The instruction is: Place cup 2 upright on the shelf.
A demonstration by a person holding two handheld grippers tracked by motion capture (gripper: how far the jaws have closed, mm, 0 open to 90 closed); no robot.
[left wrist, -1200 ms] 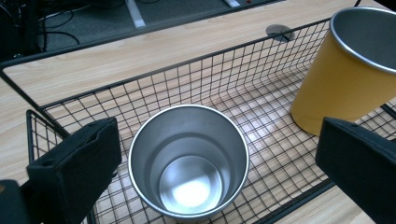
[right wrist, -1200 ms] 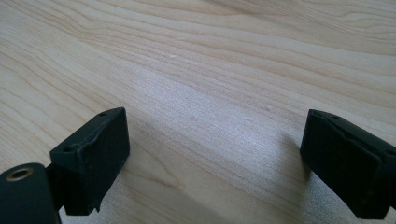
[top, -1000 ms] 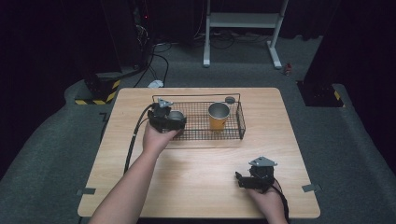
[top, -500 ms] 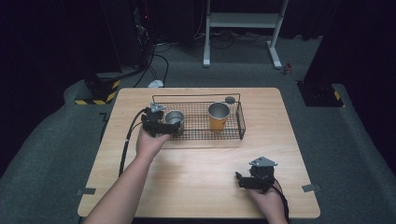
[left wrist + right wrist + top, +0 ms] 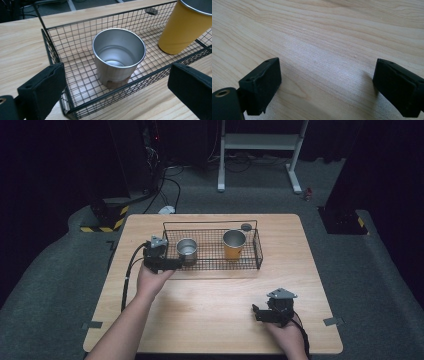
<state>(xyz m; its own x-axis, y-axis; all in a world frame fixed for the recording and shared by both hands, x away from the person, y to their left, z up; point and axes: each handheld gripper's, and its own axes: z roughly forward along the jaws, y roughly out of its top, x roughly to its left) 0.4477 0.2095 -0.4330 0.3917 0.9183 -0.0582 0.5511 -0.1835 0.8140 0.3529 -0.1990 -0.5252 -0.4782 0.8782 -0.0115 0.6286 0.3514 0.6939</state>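
Steel cup (image 5: 119, 57) stands upright inside wire basket (image 5: 53, 53), clear of left gripper (image 5: 117, 93), whose released jaws have just been closing slightly. Right gripper (image 5: 325, 87) rests released on table (image 5: 332, 32).

- The bench (image 5: 210, 295) is pale wood with wavy brown grain lines.
- The wire basket (image 5: 53, 53) is black, a grid of fine square mesh.
- The steel cup (image 5: 118, 57) in the basket is plain silver-grey, shiny inside, with a brownish band near its base.
- The tall cup (image 5: 183, 27) beside it is mustard yellow with a silver rim.
- The left gripper (image 5: 172, 264) is black with a grey plate on top and a black cable.
- The right gripper (image 5: 256, 313) is black too, with a grey plate; its jaws are matt black.
- The floor (image 5: 60, 270) is dark grey carpet.
- A block (image 5: 107, 220) on the floor carries yellow and black diagonal stripes.
- The frame (image 5: 260, 142) beyond the bench is light grey.
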